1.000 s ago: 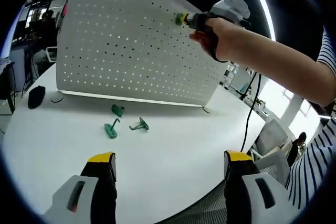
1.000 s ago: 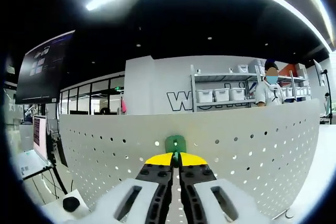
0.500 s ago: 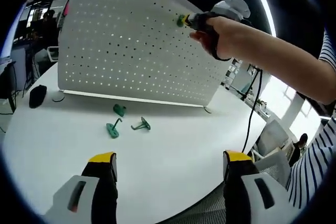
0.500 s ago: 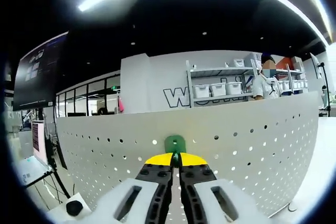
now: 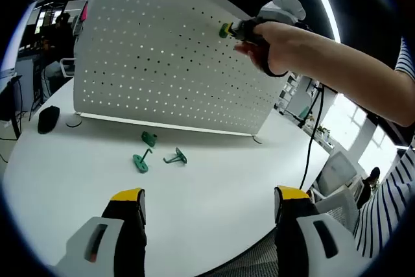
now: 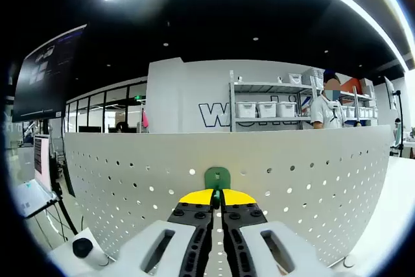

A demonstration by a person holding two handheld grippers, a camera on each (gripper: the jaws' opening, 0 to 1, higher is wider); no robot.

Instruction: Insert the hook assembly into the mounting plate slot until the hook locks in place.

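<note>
A white perforated mounting plate (image 5: 162,63) stands upright on the round white table (image 5: 214,199). My right gripper (image 6: 217,194) is shut on a green hook (image 6: 217,178), whose flat base is pressed against the plate (image 6: 311,180) near its top edge. In the left gripper view that gripper (image 5: 228,30) shows high on the plate, held by a person's hand (image 5: 272,43). My left gripper (image 5: 206,199) hangs open over the table's near side, holding nothing. Three loose green hooks (image 5: 155,152) lie on the table in front of the plate.
A black computer mouse (image 5: 48,119) sits on the table at the left end of the plate. A black cable (image 5: 310,141) hangs down at the right. Shelves with white bins (image 6: 272,109) and a person stand behind the plate. Chairs stand beyond the table's right edge.
The right gripper with the hook has stayed at the same hole near the plate's top; both cameras shifted slightly. The left gripper remains open.
</note>
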